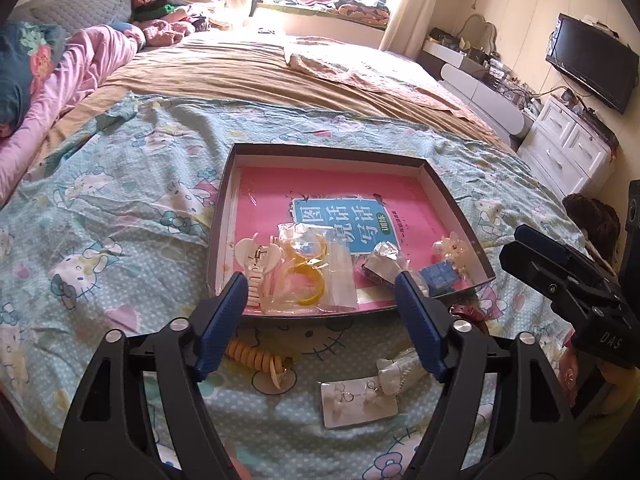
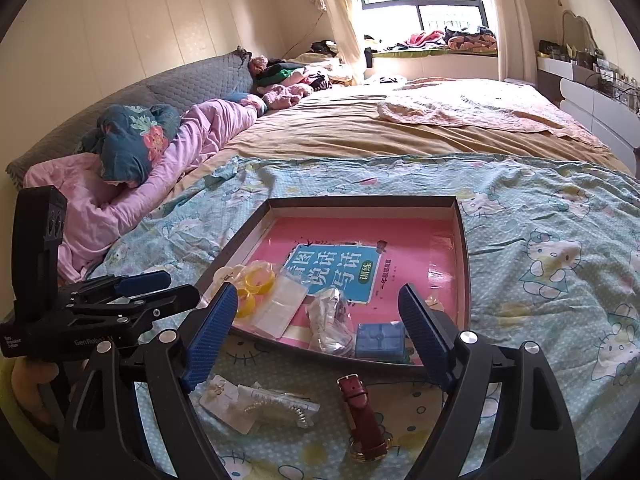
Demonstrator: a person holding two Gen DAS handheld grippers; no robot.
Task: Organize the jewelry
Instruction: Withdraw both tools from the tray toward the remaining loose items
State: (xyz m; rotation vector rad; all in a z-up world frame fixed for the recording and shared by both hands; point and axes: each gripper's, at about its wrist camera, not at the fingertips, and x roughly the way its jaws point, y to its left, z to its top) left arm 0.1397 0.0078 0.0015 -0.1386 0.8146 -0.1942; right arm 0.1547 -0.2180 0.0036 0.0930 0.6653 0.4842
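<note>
Blue-padded jaws of the left gripper stand apart with nothing between them, above the near edge of the tray. The right gripper is likewise spread and empty over the tray's near rim. Inside the tray lie a white claw clip, bagged yellow rings, a clear packet and a blue box. On the bedsheet before the tray lie an earring card, a coiled hair tie and a red-strap watch.
</note>
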